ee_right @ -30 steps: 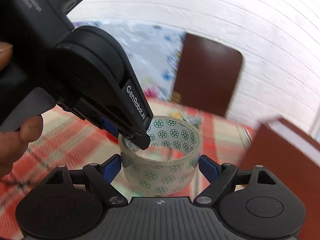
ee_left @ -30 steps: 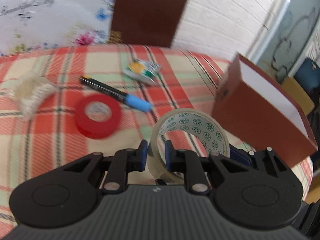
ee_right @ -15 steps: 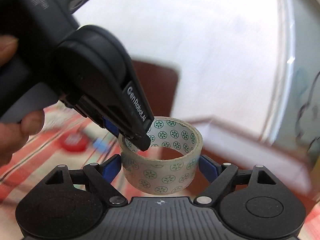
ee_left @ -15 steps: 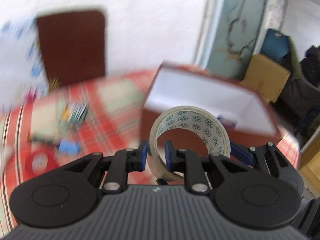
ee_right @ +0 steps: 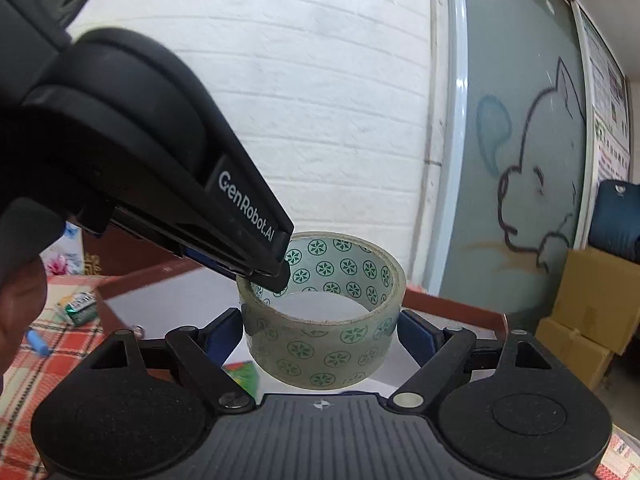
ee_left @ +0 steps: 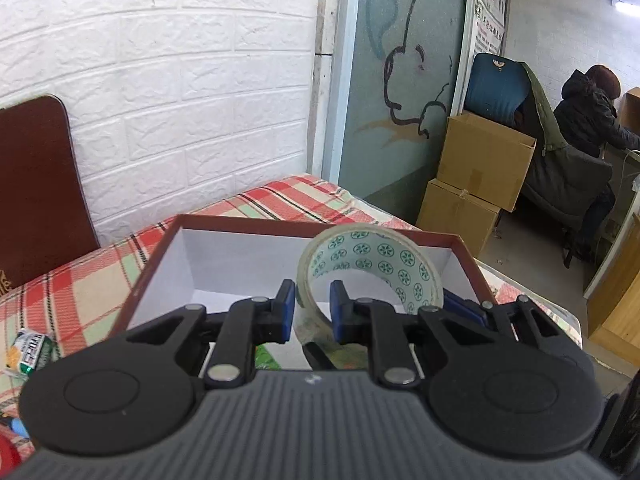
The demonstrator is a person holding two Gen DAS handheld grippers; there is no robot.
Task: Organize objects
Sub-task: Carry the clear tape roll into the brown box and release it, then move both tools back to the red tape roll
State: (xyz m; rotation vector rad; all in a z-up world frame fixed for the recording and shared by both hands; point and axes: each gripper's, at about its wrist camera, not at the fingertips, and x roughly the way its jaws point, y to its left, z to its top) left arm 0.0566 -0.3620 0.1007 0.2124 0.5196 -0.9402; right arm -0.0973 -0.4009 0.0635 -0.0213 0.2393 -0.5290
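A clear tape roll (ee_left: 372, 264) with green star prints is held by both grippers above the open red-brown box (ee_left: 256, 224) with a white inside. My left gripper (ee_left: 313, 312) is shut on the roll's wall, one finger inside the ring. My right gripper (ee_right: 320, 330) spans the roll (ee_right: 324, 344) from outside, its blue pads (ee_right: 224, 336) against both sides. The left gripper's fingers (ee_right: 256, 256) reach into the roll from the upper left in the right wrist view.
A green item (ee_right: 240, 374) lies inside the box. A small packet (ee_left: 30, 354) and a blue-capped marker (ee_right: 36, 342) lie on the checked cloth (ee_left: 80, 276). A brown board (ee_left: 36, 192) leans on the brick wall. Cardboard boxes (ee_left: 476, 176) and a seated person (ee_left: 588, 128) are at right.
Both grippers carried the tape roll together to the right, from above the table's middle to above the open box. The grip on the roll is unchanged.
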